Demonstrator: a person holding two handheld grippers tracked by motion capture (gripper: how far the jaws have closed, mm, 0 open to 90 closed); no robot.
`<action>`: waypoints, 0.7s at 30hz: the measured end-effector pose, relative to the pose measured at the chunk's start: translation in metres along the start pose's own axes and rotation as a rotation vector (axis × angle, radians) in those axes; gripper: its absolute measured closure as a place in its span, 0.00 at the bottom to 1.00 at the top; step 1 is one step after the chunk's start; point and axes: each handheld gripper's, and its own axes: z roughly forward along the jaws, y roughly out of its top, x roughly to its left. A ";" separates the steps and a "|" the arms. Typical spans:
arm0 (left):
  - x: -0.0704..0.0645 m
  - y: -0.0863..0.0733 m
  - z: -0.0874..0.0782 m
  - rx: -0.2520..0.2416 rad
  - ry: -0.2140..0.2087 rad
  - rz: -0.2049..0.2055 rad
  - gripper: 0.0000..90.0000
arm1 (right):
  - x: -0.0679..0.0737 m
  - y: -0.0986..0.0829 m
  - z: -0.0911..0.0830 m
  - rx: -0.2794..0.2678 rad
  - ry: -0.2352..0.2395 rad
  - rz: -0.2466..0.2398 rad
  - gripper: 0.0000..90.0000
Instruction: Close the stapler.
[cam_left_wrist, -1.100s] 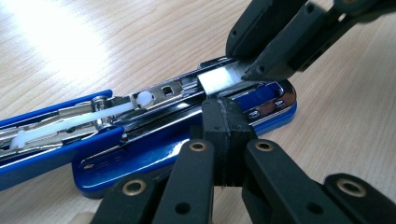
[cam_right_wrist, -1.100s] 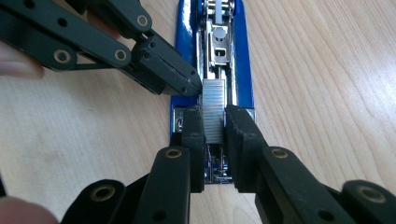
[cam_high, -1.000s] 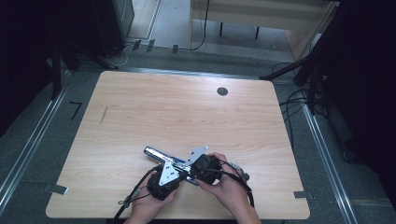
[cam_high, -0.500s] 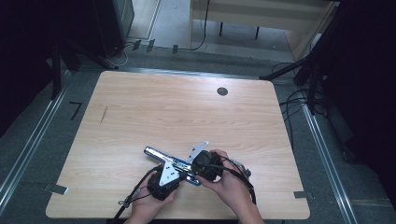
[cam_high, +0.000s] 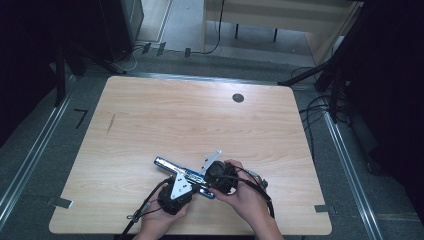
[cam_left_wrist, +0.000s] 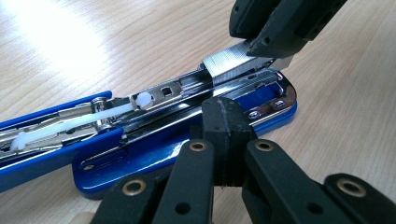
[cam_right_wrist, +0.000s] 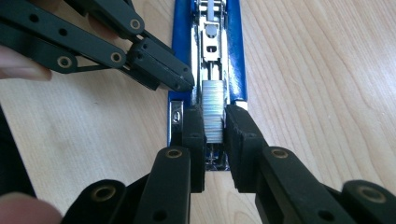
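A blue stapler (cam_high: 172, 167) lies flipped open near the table's front edge, with its metal magazine exposed (cam_left_wrist: 154, 95). My right gripper (cam_right_wrist: 215, 123) is shut on a short silver strip of staples (cam_right_wrist: 213, 100). It holds the strip over the front end of the magazine channel (cam_right_wrist: 211, 51). In the left gripper view the staples (cam_left_wrist: 229, 63) sit tilted on the rail under the right gripper's fingers (cam_left_wrist: 275, 32). My left gripper (cam_left_wrist: 227, 116) is shut with nothing between its pads, its tip against the side of the stapler's base (cam_left_wrist: 140, 158). Both hands are close together (cam_high: 200, 182).
The wooden table (cam_high: 200, 125) stretches away beyond the stapler. A black round grommet (cam_high: 238, 98) sits near its far edge and a dark mark (cam_high: 111, 123) at the left. Cables (cam_high: 320, 107) lie on the floor at the right.
The right gripper has shifted slightly over the stapler's front end. The stapler and the left gripper have stayed where they were.
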 end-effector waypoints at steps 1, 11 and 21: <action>0.000 0.000 0.000 0.000 0.000 0.000 1.00 | 0.000 0.000 0.000 0.000 0.000 0.000 0.89; 0.000 0.000 0.000 0.001 0.000 0.000 1.00 | -0.002 -0.001 0.001 0.005 0.010 0.019 0.89; 0.000 0.000 0.000 0.001 0.002 0.000 1.00 | -0.003 -0.001 0.002 0.000 0.011 0.024 0.89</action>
